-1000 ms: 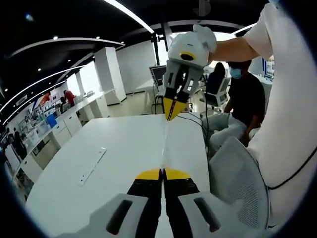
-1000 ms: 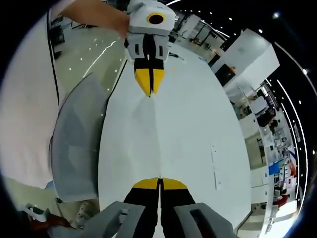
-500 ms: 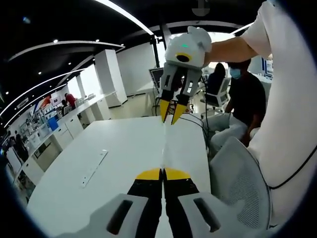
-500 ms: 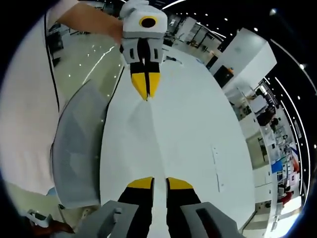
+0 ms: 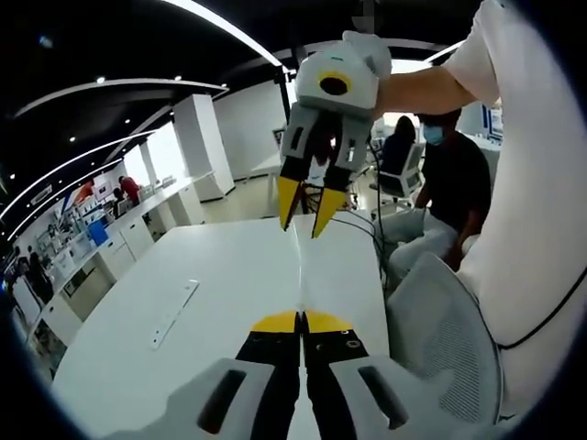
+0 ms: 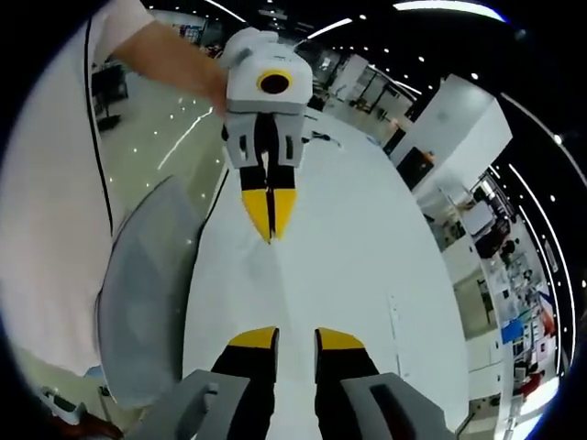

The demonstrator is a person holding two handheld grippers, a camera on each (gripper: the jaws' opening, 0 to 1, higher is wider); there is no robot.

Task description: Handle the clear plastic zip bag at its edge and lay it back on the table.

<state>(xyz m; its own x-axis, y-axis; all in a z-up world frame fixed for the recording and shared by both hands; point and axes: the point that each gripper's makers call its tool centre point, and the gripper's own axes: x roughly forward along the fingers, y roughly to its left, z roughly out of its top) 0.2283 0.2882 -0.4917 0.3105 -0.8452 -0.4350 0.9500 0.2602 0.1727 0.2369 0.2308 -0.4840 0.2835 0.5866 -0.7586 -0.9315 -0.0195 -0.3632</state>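
Left gripper, seen across in the right gripper view, yellow tips pressed together on one edge of the clear plastic zip bag, which hangs thin and edge-on above the white table. Right gripper spread apart with a plain gap between its tips, seen across in the left gripper view raised just beyond the bag's far edge and apart from it. Grey mesh chair just beside the table edge, a long flat strip lying on the tabletop well apart from the bag.
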